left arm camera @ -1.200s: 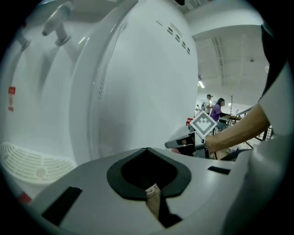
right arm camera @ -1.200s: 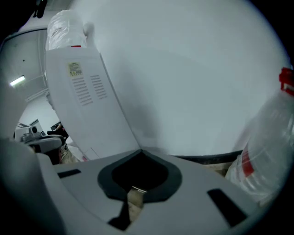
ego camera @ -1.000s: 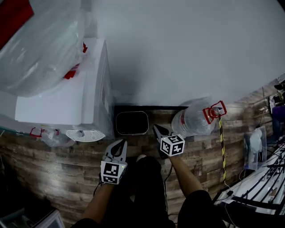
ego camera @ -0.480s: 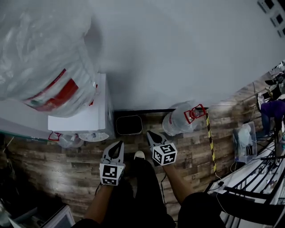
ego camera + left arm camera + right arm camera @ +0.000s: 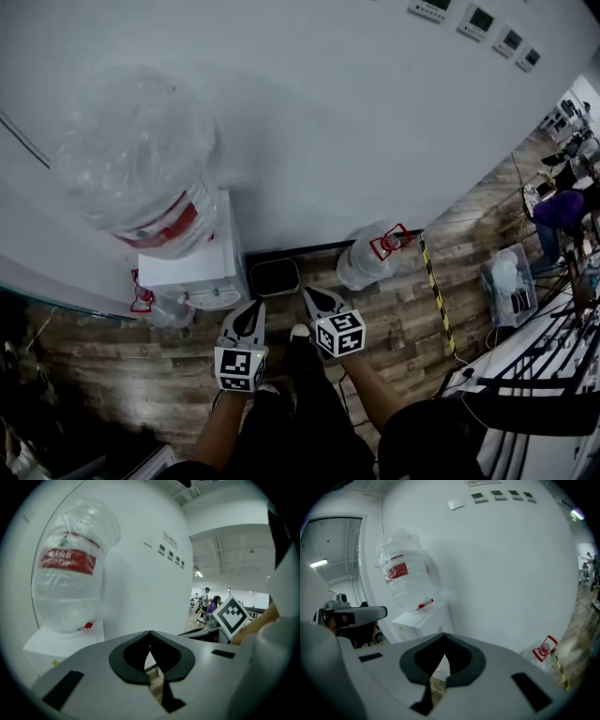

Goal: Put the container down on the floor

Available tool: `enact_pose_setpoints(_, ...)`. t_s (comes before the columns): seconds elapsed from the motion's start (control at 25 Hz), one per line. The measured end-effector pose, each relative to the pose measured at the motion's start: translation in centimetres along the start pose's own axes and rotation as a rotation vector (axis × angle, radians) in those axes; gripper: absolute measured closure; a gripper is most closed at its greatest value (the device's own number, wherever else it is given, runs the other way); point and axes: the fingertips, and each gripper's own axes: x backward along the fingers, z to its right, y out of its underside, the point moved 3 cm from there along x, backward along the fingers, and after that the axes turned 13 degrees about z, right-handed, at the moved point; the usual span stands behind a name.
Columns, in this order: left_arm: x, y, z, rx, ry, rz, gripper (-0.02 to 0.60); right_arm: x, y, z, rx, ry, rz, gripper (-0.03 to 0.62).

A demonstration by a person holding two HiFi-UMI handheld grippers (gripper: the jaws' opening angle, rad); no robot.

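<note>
**A:** How far along is this looking?

**B:** At the left, a big clear plastic-wrapped water bottle with a red label [image 5: 141,178] is sitting on top of a white box-shaped dispenser [image 5: 192,267], well off the floor. If that is the container meant, nothing is done and the whole lift-down is waiting.

**A:** And the grippers?

**B:** The left gripper [image 5: 251,309] and the right gripper [image 5: 311,296] are hanging low in front of the person. Each has its fingers pressing together on nothing.

**A:** Is anything lying down already?

**B:** Further right, a clear water jug with a red handle [image 5: 366,262] is lying on the wood-pattern floor [image 5: 122,375], right beside the white wall [image 5: 328,122]. If that is the one, the job is looking finished. I cannot tell which is meant.

**A:** Is there room to move?

**B:** Open boards are lying left of the person's legs [image 5: 300,412]. A black rounded bin [image 5: 274,277] is standing by the wall between dispenser and jug, just ahead of the grippers. A yellow-and-black striped strip [image 5: 433,291] is running along the floor right of the jug. Beyond it, clutter is crowding the right edge.
</note>
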Motion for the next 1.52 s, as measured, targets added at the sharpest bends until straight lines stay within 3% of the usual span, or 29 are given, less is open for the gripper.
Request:
enact_pose_setpoints(0.36,2.7,-4.8,1.3,-0.007,-0.002,0.06,0.568,4.7,-4.5,-4.6,0.017,0.022,0.069,0.585)
enact_pose_setpoints(0.72,4.7,-7.1,2.3,-0.046,0.014,0.088,0.568,7.0,-6.2,-8.5,0.04,0.008,0.129,0.585)
enact_pose_setpoints(1.52,7.5,-6.8,1.7,-0.026,-0.005,0.106,0.568,8.8,-5.8,-11.3,0.101,0.021,0.121,0.586)
